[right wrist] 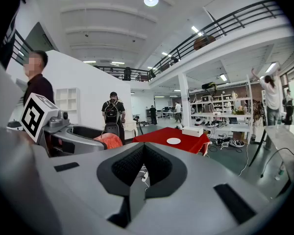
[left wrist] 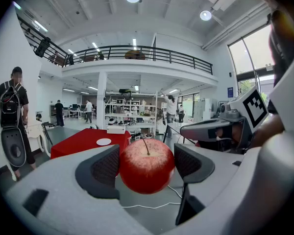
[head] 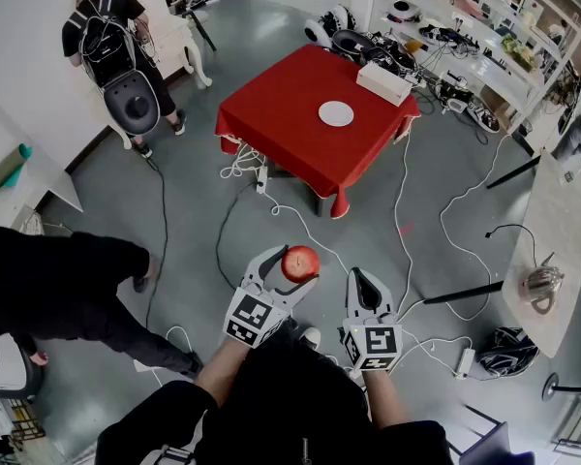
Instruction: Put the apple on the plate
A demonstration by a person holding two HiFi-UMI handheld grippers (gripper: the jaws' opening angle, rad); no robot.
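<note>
A red apple (head: 300,263) hangs in the air over the floor, and my left gripper (head: 290,267) is shut on it. In the left gripper view the apple (left wrist: 146,164) sits stem up between the two dark pads, which press on its sides. The white plate (head: 336,113) lies on a red-clothed table (head: 271,114) some way ahead; it also shows small and far off as the plate (left wrist: 104,142) and the plate (right wrist: 173,141). My right gripper (head: 368,287) is beside the left one, shut and holding nothing, its pads meeting (right wrist: 144,155).
A white box (head: 384,82) lies on the table's far corner. Cables (head: 271,206) trail across the grey floor between me and the table. A person with a backpack (head: 111,37) stands at the left, and another in black (head: 58,289) is close on my left. Shelves of gear (head: 465,56) line the right.
</note>
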